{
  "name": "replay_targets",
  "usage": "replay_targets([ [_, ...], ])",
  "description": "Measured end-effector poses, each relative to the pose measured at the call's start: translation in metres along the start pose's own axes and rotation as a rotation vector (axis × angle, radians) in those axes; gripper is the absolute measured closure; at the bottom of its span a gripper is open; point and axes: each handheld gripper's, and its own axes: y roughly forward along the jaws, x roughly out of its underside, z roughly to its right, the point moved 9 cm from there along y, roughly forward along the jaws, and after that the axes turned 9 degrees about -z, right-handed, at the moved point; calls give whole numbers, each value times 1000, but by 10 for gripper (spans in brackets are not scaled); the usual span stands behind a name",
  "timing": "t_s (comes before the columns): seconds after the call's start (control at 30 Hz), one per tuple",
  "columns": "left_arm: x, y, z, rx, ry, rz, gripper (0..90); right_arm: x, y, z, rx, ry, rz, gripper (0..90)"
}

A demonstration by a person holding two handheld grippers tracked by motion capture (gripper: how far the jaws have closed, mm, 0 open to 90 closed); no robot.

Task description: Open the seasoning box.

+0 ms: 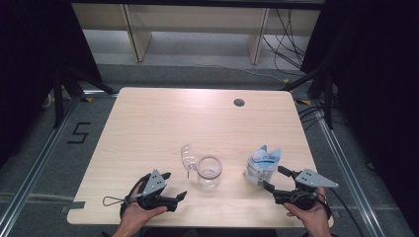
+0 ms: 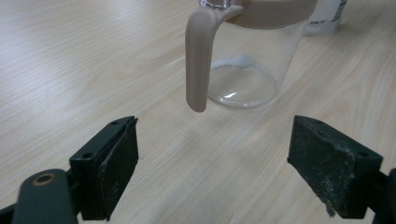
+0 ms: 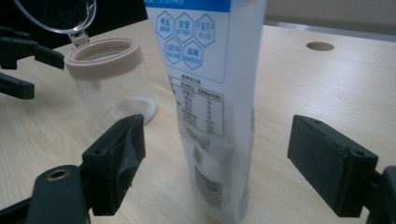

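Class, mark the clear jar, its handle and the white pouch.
clear jar [image 1: 209, 173], high view, on its glass wall.
handle [image 2: 198, 60], left gripper view, mid-strap.
white pouch [image 3: 208, 88], right gripper view, on its printed face.

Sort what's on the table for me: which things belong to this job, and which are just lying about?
In the job:
- clear plastic jar with beige rim and handle, hinged clear lid open
- white and blue standing pouch
- left hand-held gripper, open, facing the jar
- right hand-held gripper, open around the pouch

Lying about:
- nothing loose; just the light wooden table and its round cable hole
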Motion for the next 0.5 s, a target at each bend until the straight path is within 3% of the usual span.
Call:
replay_targets([
  [0.07,0,0,1,2,2,2,157,0,3,3,24,-27,-7,191],
  [0.2,-1,0,0,0,2,6,157,-3,11,5,-2,-44,-11,183],
  [0.37,-1,-1,-2,2,-6,8,156,-4,18,6,14,-33,-15,186],
  [0.4,-1,0,-2,2,-9,12,156,-6,20,7,4,-57,-10,185],
  [0.43,0,-1,-2,1,-7,11,156,-6,21,4,-11,-22,-13,185],
  [0.47,-1,0,-2,3,-5,13,156,-8,22,7,-8,-54,-7,187],
  [0.5,-1,0,-1,2,-20,18,156,-8,24,5,-12,-39,-3,190],
])
